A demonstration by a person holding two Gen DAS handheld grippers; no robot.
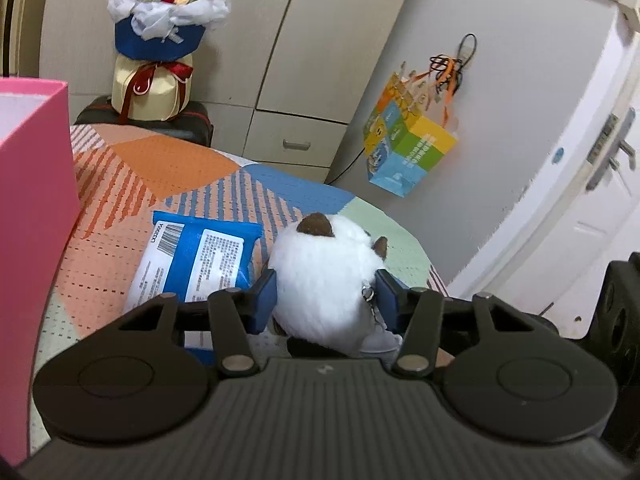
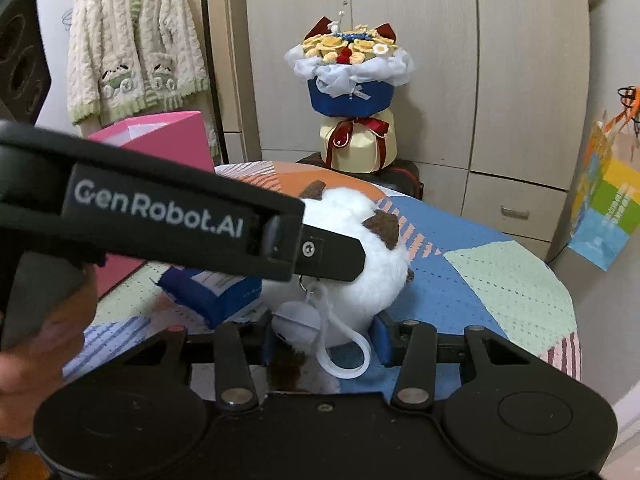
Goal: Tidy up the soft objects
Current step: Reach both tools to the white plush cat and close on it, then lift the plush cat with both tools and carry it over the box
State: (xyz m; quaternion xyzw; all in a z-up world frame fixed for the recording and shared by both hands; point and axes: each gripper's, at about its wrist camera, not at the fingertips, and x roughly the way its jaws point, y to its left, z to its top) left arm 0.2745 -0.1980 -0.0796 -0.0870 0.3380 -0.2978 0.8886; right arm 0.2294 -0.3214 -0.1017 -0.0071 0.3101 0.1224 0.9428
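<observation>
on the patterned bedspread [image 1: 168,168] sits a white plush toy [image 1: 324,276] with brown ears, and both grippers meet on it. between the blue pads of the left gripper [image 1: 326,300] the toy's round body fills the gap, both pads pressing into its fur, so this gripper is pinching the plush. the right gripper [image 2: 326,340] sits lower on the same toy: its blue pads flank the toy's underside, a small white ball charm [image 2: 298,322] and a white loop strap [image 2: 352,354]; whether these pads actually press the fur i cannot tell. just left of the toy lies a blue wipes pack [image 1: 200,260], touching or nearly touching it. only the left wrist view shows the pack's barcode label and a white door [image 1: 580,160]. only the right wrist view shows a cream cardigan [image 2: 136,48] hanging up and the left gripper's black finger crossing over the toy. both show a pink box [image 2: 168,136] and a flower bouquet [image 2: 352,76].
</observation>
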